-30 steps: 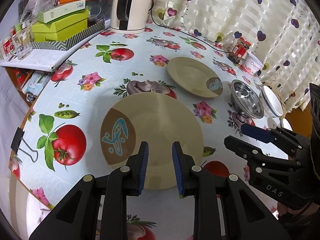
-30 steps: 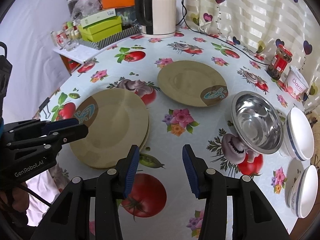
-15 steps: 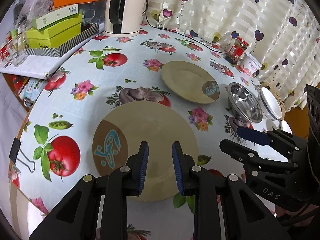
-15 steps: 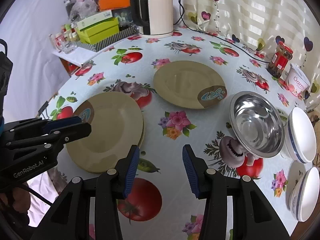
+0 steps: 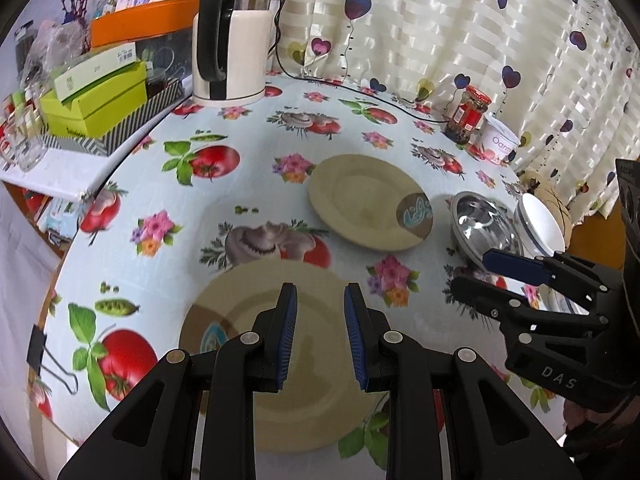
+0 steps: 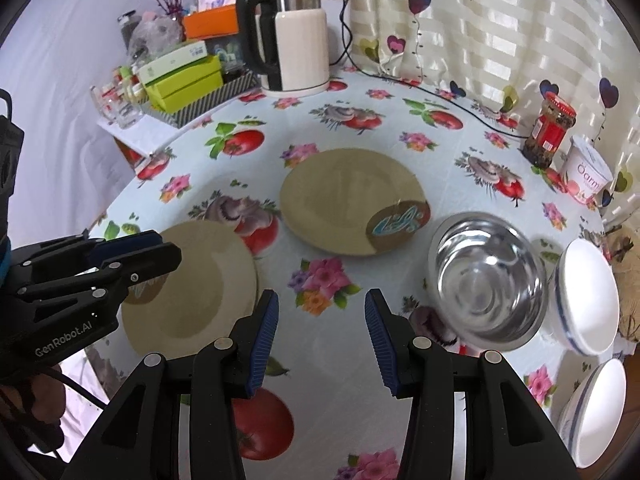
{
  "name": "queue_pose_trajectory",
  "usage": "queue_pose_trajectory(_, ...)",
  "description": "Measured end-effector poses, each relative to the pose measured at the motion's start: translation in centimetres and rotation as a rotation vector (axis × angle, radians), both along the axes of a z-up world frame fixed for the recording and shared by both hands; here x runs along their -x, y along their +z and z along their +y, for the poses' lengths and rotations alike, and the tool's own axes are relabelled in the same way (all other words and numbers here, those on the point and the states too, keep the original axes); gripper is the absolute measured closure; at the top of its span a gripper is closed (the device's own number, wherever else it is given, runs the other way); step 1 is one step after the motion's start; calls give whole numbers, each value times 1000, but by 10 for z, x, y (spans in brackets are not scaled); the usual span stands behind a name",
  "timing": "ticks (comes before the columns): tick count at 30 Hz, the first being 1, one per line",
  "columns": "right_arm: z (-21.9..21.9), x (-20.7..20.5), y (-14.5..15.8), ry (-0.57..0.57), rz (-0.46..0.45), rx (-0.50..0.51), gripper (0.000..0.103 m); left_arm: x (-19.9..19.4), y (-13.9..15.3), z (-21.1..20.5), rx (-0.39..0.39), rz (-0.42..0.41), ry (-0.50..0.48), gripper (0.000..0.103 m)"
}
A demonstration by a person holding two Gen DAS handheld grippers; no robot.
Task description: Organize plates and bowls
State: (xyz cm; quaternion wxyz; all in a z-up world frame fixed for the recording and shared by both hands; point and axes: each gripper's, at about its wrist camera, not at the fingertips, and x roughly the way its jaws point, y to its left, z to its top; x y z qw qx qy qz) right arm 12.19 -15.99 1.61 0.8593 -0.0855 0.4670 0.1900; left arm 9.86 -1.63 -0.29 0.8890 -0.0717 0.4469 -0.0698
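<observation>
Both tongs hang above the tabletop (image 6: 352,128) with nothing between their pads; the left tongs (image 5: 320,336) stand apart over the near plate (image 5: 240,304), and the right tongs (image 6: 322,334) stand wider apart over bare cloth between that plate and the steel bowl (image 6: 486,280). The near plate looks like two stacked, since a second rim peeks out at its right edge in the right wrist view; the far plate (image 6: 344,200) lies alone, well apart from it, toward the kettle (image 6: 296,40). Two white bowls (image 6: 588,296) sit at the tabletop's right edge, just beside the steel bowl.

The risks, as I judge them: a thin plate lying flat gives the pads little to bite, so a shallow pinch on the rim could slip and drop it onto the stack; the white bowls sit close to the edge, so a careless nudge could send one off; the two tongs work near each other and could collide.
</observation>
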Motion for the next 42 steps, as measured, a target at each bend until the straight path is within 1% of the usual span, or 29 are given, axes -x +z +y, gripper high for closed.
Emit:
queue_pose_trajectory(8,-6,-20,11,-12,-25,7,58,-16,-1,1,-8,-2,2,78)
queue_pose_trajectory(16,-8,-40,11,-10,-20,9,58,-30,-4,1,-11,2,0,78)
queue_pose_trajectory(26,-15,-72,10,-12,-1,2,58,-60,-11,3,34,30,1,78)
queue_pose_trajectory(30,-17,-87,8,-14,4,10,58,-74,-18,4,49,57,12,78)
queue_pose_trajectory(34,-21,-103,5,-23,21,11,58,-85,-25,7,82,86,22,78)
queue_pose_trajectory(42,-32,-140,-10,-36,98,-13,58,-108,-35,5,131,137,31,77)
